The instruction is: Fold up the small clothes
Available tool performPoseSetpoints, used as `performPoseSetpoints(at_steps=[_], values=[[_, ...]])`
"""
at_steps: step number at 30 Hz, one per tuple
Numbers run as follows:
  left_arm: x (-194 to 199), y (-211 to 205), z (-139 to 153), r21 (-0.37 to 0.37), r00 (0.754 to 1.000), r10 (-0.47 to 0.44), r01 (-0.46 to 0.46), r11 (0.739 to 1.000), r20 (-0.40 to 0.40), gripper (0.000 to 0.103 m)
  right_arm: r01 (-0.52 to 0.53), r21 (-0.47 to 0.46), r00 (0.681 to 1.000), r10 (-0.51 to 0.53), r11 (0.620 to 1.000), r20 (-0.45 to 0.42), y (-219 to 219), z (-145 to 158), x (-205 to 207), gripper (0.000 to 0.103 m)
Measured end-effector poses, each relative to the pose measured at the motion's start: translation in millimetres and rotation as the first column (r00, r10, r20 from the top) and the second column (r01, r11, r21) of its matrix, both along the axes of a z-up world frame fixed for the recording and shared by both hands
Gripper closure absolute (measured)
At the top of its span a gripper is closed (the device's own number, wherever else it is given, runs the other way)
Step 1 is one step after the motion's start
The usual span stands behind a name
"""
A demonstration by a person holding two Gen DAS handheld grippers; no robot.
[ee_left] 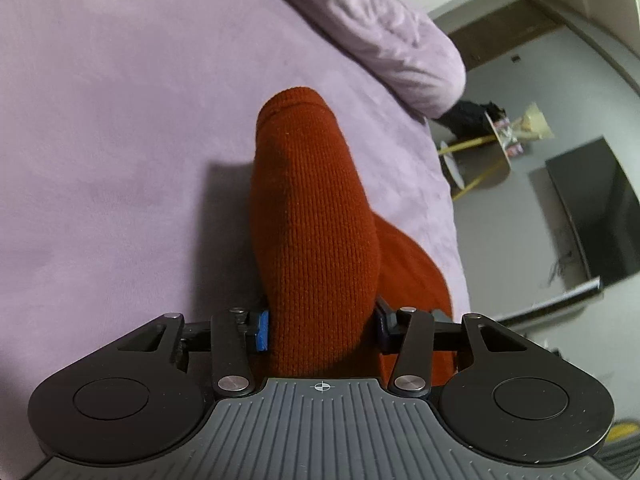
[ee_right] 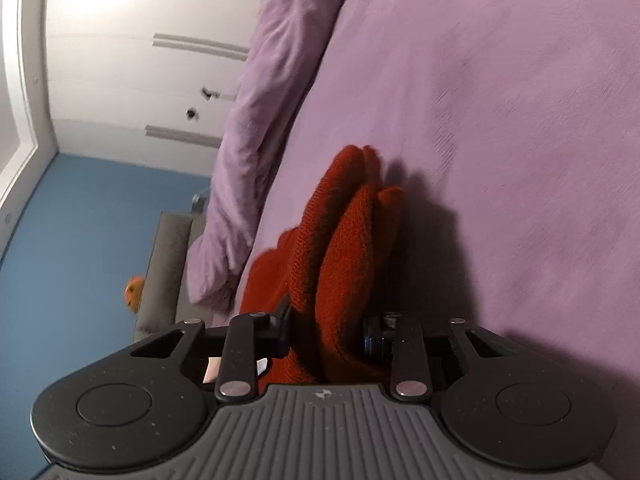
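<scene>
While both grippers clamp it, the glove (ee_left: 316, 216) shows rust-red and ribbed, raised over the lilac bed (ee_left: 120, 120). Left gripper (ee_left: 320, 330) jaws are closed on its rounded cuff end; right gripper (ee_right: 326, 330) jaws pinch the finger end. Its long axis runs straight away from each camera.
</scene>
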State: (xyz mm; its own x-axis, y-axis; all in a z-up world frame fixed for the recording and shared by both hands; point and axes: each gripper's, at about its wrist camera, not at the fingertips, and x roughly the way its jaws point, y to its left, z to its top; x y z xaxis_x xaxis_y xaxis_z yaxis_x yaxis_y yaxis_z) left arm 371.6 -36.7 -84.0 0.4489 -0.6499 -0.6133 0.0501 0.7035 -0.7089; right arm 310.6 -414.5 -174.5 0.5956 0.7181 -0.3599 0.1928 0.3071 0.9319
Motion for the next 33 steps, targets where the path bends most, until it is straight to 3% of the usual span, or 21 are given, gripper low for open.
performPoseSetpoints(at_steps=[3, 6, 9, 10, 12, 14, 18, 22, 24, 28, 29, 30, 31, 33], values=[[-29.6, 27.2, 15.9, 0.081, 0.999, -0.013, 0.015, 0.997, -0.030, 0.052, -0.062, 0.043, 0.997, 0.064, 0.997, -0.039, 27.0, 7.9, -18.7, 0.073], [-59.0, 52.9, 7.3, 0.162, 0.997, 0.032, -0.019, 0.987, -0.076, 0.047, -0.112, 0.074, 0.990, 0.118, 0.991, -0.079, 52.8, 6.2, -43.7, 0.073], [-91.5, 66.9, -3.5, 0.272, 0.993, 0.101, -0.080, 0.959, -0.065, 0.044, -0.098, -0.022, 0.987, 0.094, 0.995, -0.131, 73.5, 5.7, -68.4, 0.067], [-103.7, 69.7, -2.3, 0.273, 0.994, 0.102, -0.089, 0.958, -0.034, 0.044, -0.075, -0.071, 0.987, 0.063, 0.995, -0.150, 75.2, 8.2, -76.3, 0.062], [-138.8, 78.5, -1.2, 0.236, 0.995, 0.096, -0.099, 0.967, 0.026, 0.041, -0.034, -0.212, 0.995, 0.013, 0.977, -0.103, 74.4, 28.2, -98.9, 0.061], [-168.9, 81.3, -4.2, 0.225, 0.993, 0.104, -0.114, 0.968, 0.056, 0.038, 0.002, -0.273, 0.999, -0.016, 0.962, -0.049, 69.5, 46.7, -128.2, 0.045], [-212.0, 68.4, -16.9, 0.292, 0.990, 0.086, -0.116, 0.949, 0.113, 0.037, 0.040, -0.212, 0.995, -0.059, 0.976, -0.083, 60.9, 48.7, -184.3, 0.041], [-219.9, 47.8, -26.4, 0.402, 0.990, 0.055, -0.104, 0.910, 0.132, 0.037, 0.068, -0.132, 0.990, -0.084, 0.989, -0.116, 71.5, 35.8, -208.8, 0.042], [-217.4, 44.0, -28.4, 0.442, 0.986, 0.074, -0.133, 0.887, 0.148, 0.037, 0.074, -0.119, 0.989, -0.089, 0.990, -0.119, 84.4, 33.9, -204.8, 0.044], [-209.0, 41.2, -33.7, 0.475, 0.982, 0.115, -0.173, 0.863, 0.147, 0.037, 0.065, -0.232, 0.989, -0.094, 0.970, -0.115, 110.8, 38.3, -194.3, 0.085], [-207.5, 40.8, -34.7, 0.486, 0.981, 0.120, -0.180, 0.855, 0.152, 0.038, 0.066, -0.244, 0.987, -0.099, 0.967, -0.126, 115.2, 39.5, -191.7, 0.087], [-207.1, 40.5, -34.2, 0.496, 0.980, 0.121, -0.186, 0.848, 0.161, 0.038, 0.080, -0.201, 0.986, -0.107, 0.976, -0.128, 114.8, 39.4, -192.6, 0.087], [-209.8, 41.0, -33.3, 0.508, 0.977, 0.124, -0.197, 0.839, 0.174, 0.038, 0.104, -0.079, 0.987, -0.113, 0.991, -0.118, 108.0, 34.1, -196.5, 0.089], [-211.8, 43.9, -33.7, 0.532, 0.971, 0.142, -0.224, 0.817, 0.192, 0.035, 0.170, 0.204, 0.984, -0.154, 0.964, -0.093, 94.1, 19.9, -205.1, 0.093]])
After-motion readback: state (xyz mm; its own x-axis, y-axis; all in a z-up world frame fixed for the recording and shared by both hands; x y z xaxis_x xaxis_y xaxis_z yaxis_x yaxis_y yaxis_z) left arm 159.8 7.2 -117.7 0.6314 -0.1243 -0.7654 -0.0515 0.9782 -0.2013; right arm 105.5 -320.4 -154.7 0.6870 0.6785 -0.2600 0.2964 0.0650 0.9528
